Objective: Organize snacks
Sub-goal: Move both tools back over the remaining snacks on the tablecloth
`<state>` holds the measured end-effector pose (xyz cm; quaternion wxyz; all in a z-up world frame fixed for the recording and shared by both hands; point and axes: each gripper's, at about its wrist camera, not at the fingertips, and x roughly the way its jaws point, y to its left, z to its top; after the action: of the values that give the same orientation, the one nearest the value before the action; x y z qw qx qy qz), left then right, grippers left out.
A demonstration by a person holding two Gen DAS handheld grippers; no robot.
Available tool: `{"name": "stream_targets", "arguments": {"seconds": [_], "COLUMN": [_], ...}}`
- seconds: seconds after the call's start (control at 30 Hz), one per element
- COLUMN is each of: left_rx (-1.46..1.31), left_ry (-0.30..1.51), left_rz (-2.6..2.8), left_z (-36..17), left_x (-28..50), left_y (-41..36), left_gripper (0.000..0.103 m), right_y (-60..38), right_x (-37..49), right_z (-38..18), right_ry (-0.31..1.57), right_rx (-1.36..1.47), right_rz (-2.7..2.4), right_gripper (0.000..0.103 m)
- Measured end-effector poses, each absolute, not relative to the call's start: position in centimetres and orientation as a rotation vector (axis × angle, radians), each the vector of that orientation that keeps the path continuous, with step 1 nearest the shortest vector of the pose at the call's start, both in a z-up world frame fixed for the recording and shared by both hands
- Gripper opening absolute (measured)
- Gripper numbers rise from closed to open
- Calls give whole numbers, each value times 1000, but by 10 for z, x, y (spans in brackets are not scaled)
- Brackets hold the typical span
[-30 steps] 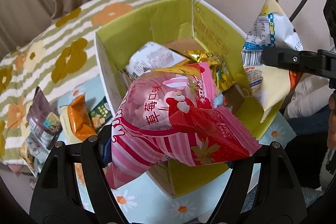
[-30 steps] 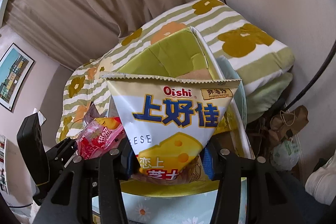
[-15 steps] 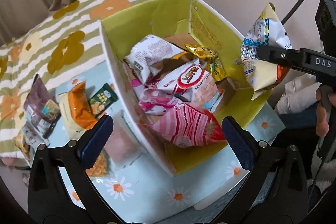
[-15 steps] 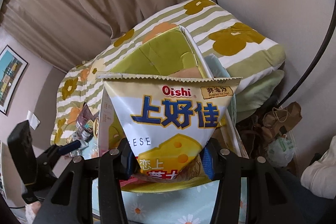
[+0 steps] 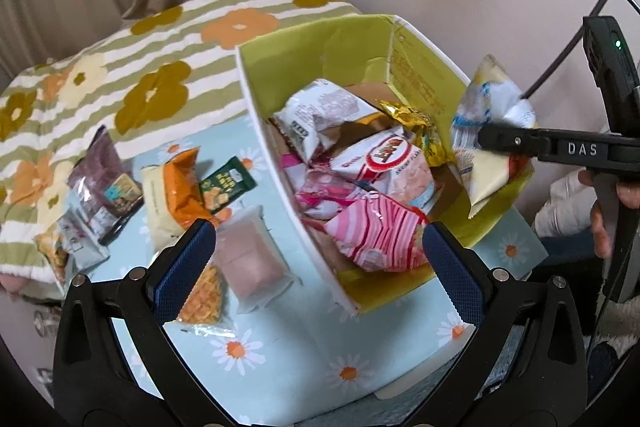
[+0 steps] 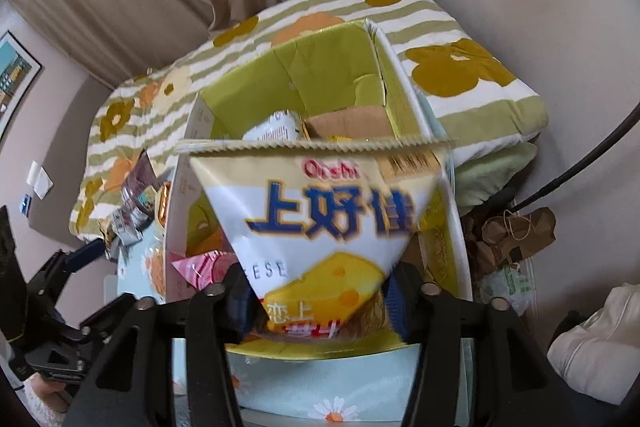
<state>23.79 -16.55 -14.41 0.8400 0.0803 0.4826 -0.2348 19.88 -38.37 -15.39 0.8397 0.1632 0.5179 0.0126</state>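
A green cardboard box (image 5: 344, 47) with white outer walls stands on a daisy-print cloth and holds several snack bags, with a pink striped strawberry bag (image 5: 380, 235) on top near the front. My left gripper (image 5: 316, 259) is open and empty, above the box's near-left wall. My right gripper (image 6: 320, 303) is shut on a white and yellow Oishi cheese bag (image 6: 320, 219) and holds it over the box's near edge (image 6: 320, 351). The same bag (image 5: 488, 167) shows at the box's right rim in the left wrist view.
Loose snacks lie on the cloth left of the box: an orange bag (image 5: 180, 187), a green packet (image 5: 226, 183), a pale pink packet (image 5: 252, 259), a waffle packet (image 5: 200, 295), dark purple bags (image 5: 104, 175). A flowered striped blanket (image 5: 120, 75) lies behind. Paper bags (image 6: 516, 235) sit at right.
My left gripper opened and let the pink strawberry bag drop into the box, then drew back. My right gripper moved the cheese bag closer over the box.
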Motion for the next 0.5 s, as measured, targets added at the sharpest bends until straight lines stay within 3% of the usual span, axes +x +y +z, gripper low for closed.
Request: {"name": "stream_targets", "arguments": {"seconds": [0.03, 0.1, 0.5], "left_rx": [163, 148, 44], "left_ry": [1014, 1005, 976], "left_rz": [-484, -461, -236], "left_z": [-143, -140, -130], "left_x": [236, 234, 201], "left_y": [-162, -155, -90], "left_gripper": [102, 102, 102], "right_y": [-383, -383, -377], "right_x": [198, 191, 184], "right_z": [-153, -149, -141], "right_ry": [1082, 1036, 945], "right_rx": [328, 309, 369], "right_rz": [24, 30, 199], "right_gripper": [93, 102, 102]}}
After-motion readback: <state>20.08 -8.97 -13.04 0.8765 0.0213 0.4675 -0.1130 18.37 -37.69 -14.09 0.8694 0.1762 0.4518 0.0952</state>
